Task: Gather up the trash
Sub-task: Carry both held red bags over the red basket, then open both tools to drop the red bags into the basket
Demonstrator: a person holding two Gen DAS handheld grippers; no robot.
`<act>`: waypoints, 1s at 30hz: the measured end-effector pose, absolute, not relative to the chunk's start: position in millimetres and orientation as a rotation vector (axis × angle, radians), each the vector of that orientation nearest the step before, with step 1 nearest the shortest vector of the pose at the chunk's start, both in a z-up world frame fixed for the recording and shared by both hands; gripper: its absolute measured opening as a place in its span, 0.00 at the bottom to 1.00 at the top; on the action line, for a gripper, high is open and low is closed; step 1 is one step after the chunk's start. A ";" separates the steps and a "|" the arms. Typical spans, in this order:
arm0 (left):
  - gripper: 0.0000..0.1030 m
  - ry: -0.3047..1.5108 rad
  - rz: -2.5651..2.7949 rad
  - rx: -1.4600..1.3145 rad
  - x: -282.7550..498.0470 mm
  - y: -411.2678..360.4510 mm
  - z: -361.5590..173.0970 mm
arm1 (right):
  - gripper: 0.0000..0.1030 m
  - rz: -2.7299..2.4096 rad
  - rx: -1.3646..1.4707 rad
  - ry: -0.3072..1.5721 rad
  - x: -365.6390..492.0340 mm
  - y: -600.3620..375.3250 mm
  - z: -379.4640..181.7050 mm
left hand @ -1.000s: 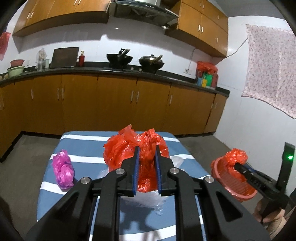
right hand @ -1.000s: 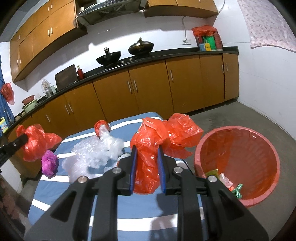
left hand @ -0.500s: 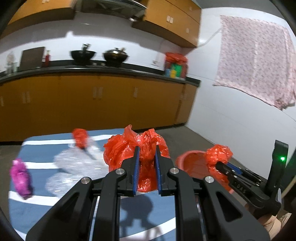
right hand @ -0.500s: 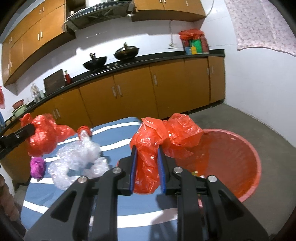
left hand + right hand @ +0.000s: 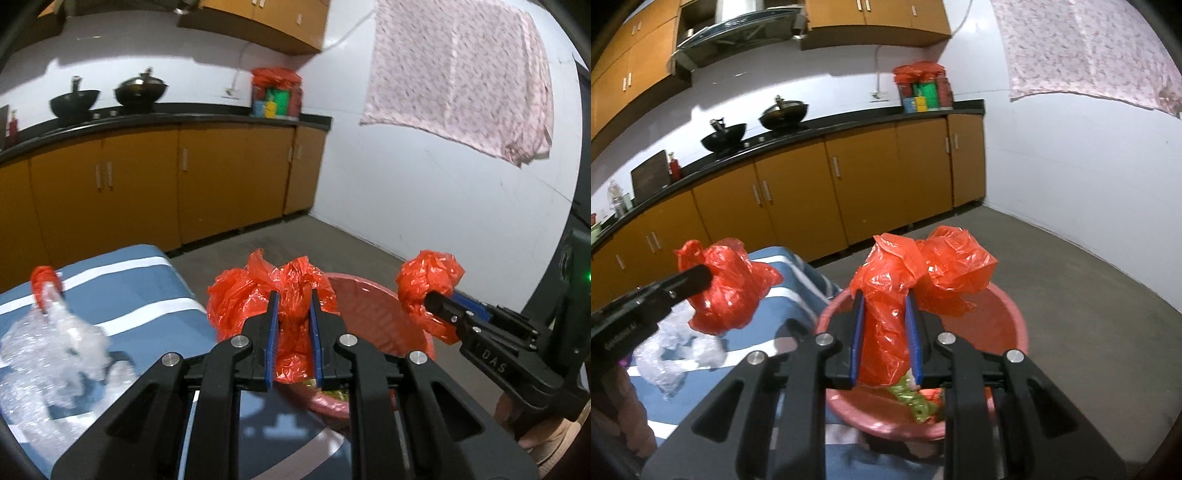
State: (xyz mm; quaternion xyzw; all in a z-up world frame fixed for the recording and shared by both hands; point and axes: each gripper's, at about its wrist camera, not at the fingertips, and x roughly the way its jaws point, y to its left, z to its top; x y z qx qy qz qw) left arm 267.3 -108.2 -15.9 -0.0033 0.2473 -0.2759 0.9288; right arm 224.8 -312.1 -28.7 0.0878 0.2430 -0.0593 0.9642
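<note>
My left gripper [image 5: 292,317] is closed tight on a crumpled red bag [image 5: 280,295], which hangs above the near rim of the red basin [image 5: 373,314]. My right gripper [image 5: 884,325] also squeezes a red bag [image 5: 923,273], this one above the middle of the basin. On the side of my right gripper I read the letters "DAS". Inside the basin lies a green wrapper [image 5: 914,400]. Left of the basin, on the blue striped cloth [image 5: 122,280], a clear plastic bag [image 5: 48,343] waits
</note>
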 end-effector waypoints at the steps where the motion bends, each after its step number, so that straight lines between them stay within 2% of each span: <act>1: 0.14 0.513 -0.574 -0.001 269.9 -114.1 -17.8 | 0.21 -0.124 0.179 0.495 227.1 -315.0 -29.8; 25: 0.15 0.601 -0.670 0.071 300.7 -186.0 -53.6 | 0.21 -0.121 0.249 0.505 260.6 -359.0 -56.3; 30: 0.18 0.632 -0.682 0.055 308.5 -187.9 -61.3 | 0.25 -0.092 0.288 0.499 264.5 -367.8 -59.0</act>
